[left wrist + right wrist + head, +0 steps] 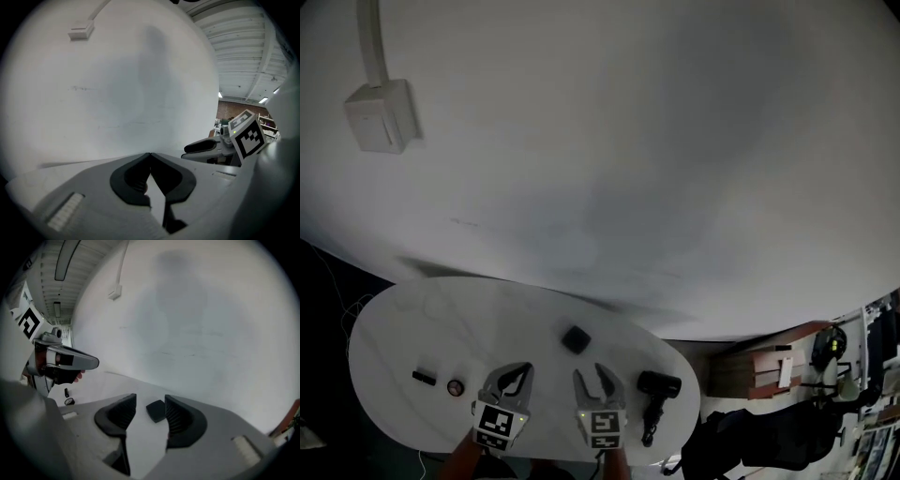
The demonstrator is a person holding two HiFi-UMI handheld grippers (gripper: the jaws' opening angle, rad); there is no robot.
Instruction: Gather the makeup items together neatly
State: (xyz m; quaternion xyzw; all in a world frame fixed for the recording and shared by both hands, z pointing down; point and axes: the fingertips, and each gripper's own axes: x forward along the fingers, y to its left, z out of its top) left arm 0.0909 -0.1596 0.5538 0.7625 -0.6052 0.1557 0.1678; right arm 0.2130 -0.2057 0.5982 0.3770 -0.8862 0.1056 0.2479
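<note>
Right gripper [150, 401]: jaws apart, nothing between the pads. The flat black square compact [156, 410] lies on the white oval table [403, 319] just past its tips, roughly lined up with the gap. Left gripper [150, 154]: jaws together at the tips, empty.

Compact looks light, rigid, with a smooth hard shell, so likely slippery. It sits low, and I'd pinch it across two opposite side edges with the pads close to the tabletop. A grip from above would probably skid off the lid. The hinge may pop if it's squeezed hard.

The other pieces are well apart at the left end: a small black oblong piece [423, 377] just beside a small round dark-rimmed piece [456, 386]. Both are tiny and probably light. The round one may roll.

At the right end there's a black handled object with a trailing tail [659, 382]. Can't tell what it is, or whether it's makeup.

Dim light and small items: no labels or lids readable. The near table edge is cut off behind the grippers.
</note>
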